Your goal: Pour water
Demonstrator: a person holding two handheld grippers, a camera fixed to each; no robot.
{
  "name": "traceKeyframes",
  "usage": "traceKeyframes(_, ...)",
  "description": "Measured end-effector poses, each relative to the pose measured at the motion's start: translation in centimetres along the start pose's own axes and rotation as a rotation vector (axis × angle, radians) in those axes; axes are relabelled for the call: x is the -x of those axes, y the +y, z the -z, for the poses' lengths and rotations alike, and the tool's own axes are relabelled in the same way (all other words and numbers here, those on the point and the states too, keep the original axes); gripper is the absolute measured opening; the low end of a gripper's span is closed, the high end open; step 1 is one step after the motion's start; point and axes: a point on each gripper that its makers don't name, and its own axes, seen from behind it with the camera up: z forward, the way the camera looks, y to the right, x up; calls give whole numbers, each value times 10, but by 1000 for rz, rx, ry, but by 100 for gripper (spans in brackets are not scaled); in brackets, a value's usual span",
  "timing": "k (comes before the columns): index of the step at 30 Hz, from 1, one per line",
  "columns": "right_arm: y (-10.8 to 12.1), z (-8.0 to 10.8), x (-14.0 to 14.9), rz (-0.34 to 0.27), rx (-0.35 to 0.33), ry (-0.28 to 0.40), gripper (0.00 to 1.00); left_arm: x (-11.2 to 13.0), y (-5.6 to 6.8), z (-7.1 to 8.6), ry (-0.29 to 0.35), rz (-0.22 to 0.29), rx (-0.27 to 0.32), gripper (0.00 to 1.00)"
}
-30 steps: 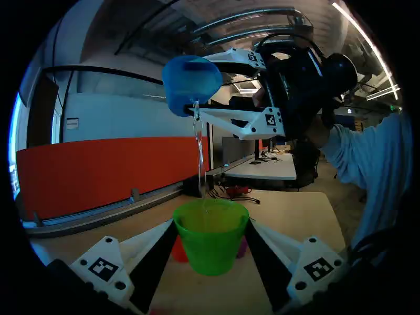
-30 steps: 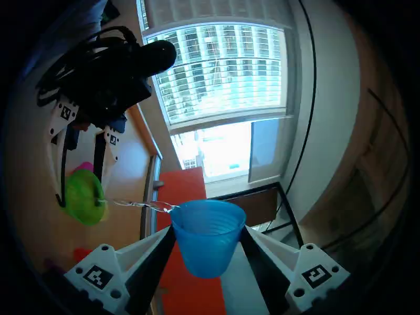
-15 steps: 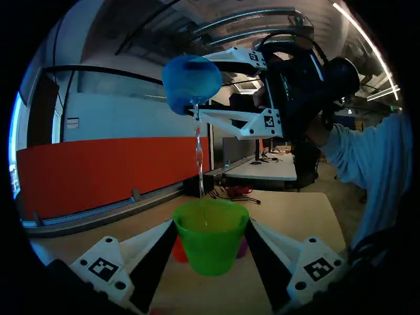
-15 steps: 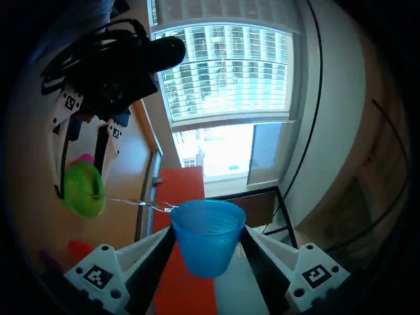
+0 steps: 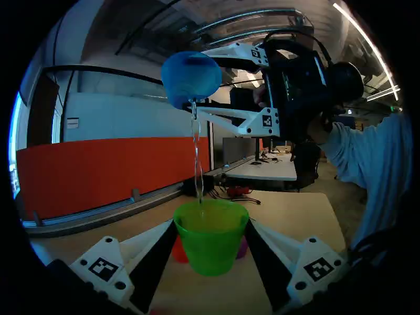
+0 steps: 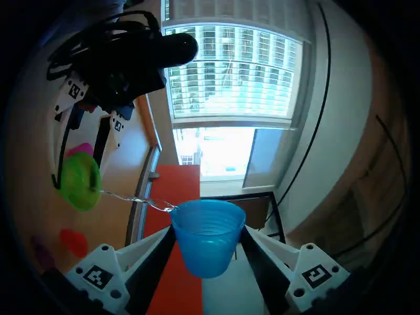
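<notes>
Mid-pour! The right gripper point(image 6: 208, 231) has its jaws pinching a translucent blue plastic cup point(image 6: 208, 252), 1 finger on each side. In the left gripper view that blue cup point(image 5: 190, 79) hangs tipped, high above the bright green plastic cup point(image 5: 211, 244), which the left gripper point(image 5: 210, 223) pinches between its 2 fingers just over the pale wooden tabletop point(image 5: 294, 210).

A thin stream of water point(image 5: 196, 157) drops from the blue cup's lip and enters the green cup inside its far rim, a little off centre. In the right gripper view the same stream point(image 6: 134, 199) arcs across to the green cup point(image 6: 79, 181).

So the step in hand looks like the pour itself, well underway. How much water is left in the blue cup I cannot tell. The next move, I judge, calls for holding the tilt steady until the flow thins, then rolling the blue cup back upright without swinging it sideways.

The margin is slim: the stream lands nearer the green cup's far rim than its middle, so a small drift could spill it onto the tabletop. Just behind the green cup sit a small red cup point(image 5: 179, 251) and a purple thing point(image 5: 241, 248). To the right of the green cup the tabletop is bare, and above it the person's light blue sleeve point(image 5: 378, 163) reaches in.
</notes>
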Motion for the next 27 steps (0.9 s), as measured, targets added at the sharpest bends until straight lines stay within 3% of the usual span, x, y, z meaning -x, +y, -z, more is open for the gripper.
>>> traceKeyframes(27,12,8,-12,195,31,2,88,-3,-2,-4,4,8,-7,86)
